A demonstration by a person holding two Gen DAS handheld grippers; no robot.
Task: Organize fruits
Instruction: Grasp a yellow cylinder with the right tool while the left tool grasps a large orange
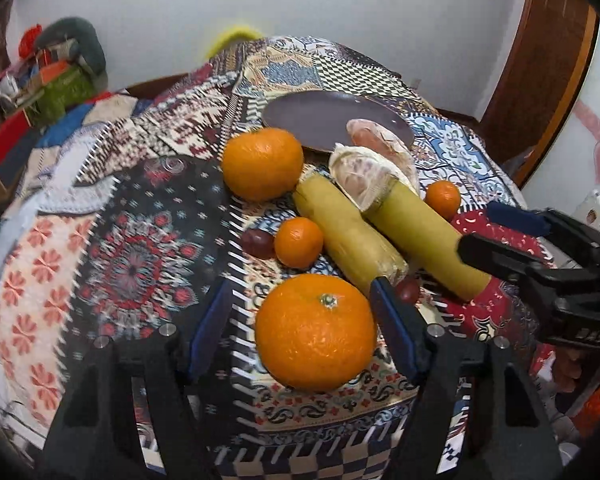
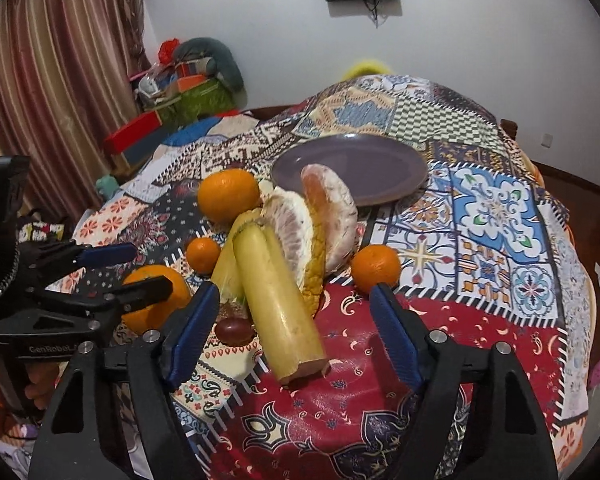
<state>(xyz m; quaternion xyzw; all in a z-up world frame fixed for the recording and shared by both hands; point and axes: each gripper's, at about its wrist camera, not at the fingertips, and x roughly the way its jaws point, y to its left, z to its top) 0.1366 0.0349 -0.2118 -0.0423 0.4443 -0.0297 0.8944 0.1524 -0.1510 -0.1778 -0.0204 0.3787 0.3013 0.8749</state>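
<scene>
Fruit lies on a patterned tablecloth. My left gripper is open around a large orange, jaws on either side, not pressing it. A second large orange, two small oranges, two yellow-green cane pieces, peeled pomelo segments and dark red fruits lie beyond, before a purple plate. My right gripper is open around the near cane piece. The plate holds nothing but the leaning pomelo's edge.
The other gripper shows in each view, at the right and at the left. The table edge drops off at left and right. A cluttered shelf and curtain stand behind at left, a wooden door frame at right.
</scene>
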